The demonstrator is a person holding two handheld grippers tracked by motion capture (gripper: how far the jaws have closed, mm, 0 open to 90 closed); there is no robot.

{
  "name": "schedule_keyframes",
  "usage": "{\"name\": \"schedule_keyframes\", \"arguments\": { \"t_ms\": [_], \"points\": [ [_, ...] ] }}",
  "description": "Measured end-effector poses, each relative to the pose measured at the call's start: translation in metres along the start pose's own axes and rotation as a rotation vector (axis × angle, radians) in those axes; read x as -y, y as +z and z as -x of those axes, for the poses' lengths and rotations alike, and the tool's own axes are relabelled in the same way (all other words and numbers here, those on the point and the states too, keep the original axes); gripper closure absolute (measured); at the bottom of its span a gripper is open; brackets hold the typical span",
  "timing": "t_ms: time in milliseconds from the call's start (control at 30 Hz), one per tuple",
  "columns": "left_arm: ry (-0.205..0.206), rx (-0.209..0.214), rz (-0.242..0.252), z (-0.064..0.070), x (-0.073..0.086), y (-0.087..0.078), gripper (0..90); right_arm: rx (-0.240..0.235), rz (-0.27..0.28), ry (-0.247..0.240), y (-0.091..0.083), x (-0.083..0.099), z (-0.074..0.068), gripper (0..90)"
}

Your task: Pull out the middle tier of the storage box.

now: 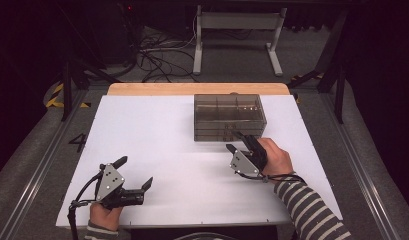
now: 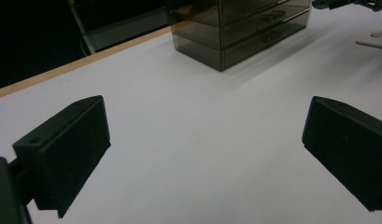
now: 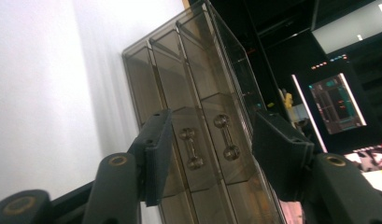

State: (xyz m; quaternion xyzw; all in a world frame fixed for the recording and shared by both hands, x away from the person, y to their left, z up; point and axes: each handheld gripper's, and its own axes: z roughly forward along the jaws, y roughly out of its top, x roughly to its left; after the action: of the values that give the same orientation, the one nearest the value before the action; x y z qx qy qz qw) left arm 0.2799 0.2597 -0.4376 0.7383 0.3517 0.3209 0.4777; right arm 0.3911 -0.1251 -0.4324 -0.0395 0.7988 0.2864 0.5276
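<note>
A smoked see-through drawer chest (image 1: 229,117) stands on the white table (image 1: 157,135), right of centre towards the back. My right gripper (image 1: 235,141) is open just in front of its lower drawers. In the right gripper view the chest (image 3: 198,79) appears turned on its side, and the right gripper (image 3: 213,115) has its jaws either side of two small dumbbell handles (image 3: 191,148), with nothing held. I cannot tell if a jaw touches them. My left gripper (image 1: 137,171) rests open near the front left of the table. The left gripper (image 2: 205,144) faces the chest (image 2: 240,32) across bare tabletop.
A wooden strip (image 1: 197,89) runs along the table's far edge. Beyond it on the floor are a white metal frame (image 1: 237,30) and loose cables (image 1: 157,55). Dark stands (image 1: 67,80) flank the table on both sides.
</note>
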Motion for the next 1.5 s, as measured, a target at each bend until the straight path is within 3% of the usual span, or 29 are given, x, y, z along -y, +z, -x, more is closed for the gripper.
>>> {"name": "schedule_keyframes", "arguments": {
  "t_ms": [533, 1033, 1300, 1500],
  "points": [
    [0.004, -0.003, -0.002, 0.000, 0.000, 0.001, 1.6, 0.084, -0.076, -0.143, 0.011, 0.003, -0.015, 57.1],
    [-0.001, -0.003, -0.004, 0.000, 0.000, 0.001, 1.6, 0.142, -0.159, -0.218, 0.018, 0.005, -0.025, 61.4],
    [0.001, -0.002, -0.006, 0.000, 0.000, 0.001, 1.6, 0.148, -0.206, -0.267, 0.023, 0.006, -0.031, 64.4],
    [0.006, -0.003, -0.007, 0.000, 0.000, 0.001, 1.6, 0.165, -0.238, -0.275, 0.028, 0.009, -0.037, 67.5]
  ]
}}
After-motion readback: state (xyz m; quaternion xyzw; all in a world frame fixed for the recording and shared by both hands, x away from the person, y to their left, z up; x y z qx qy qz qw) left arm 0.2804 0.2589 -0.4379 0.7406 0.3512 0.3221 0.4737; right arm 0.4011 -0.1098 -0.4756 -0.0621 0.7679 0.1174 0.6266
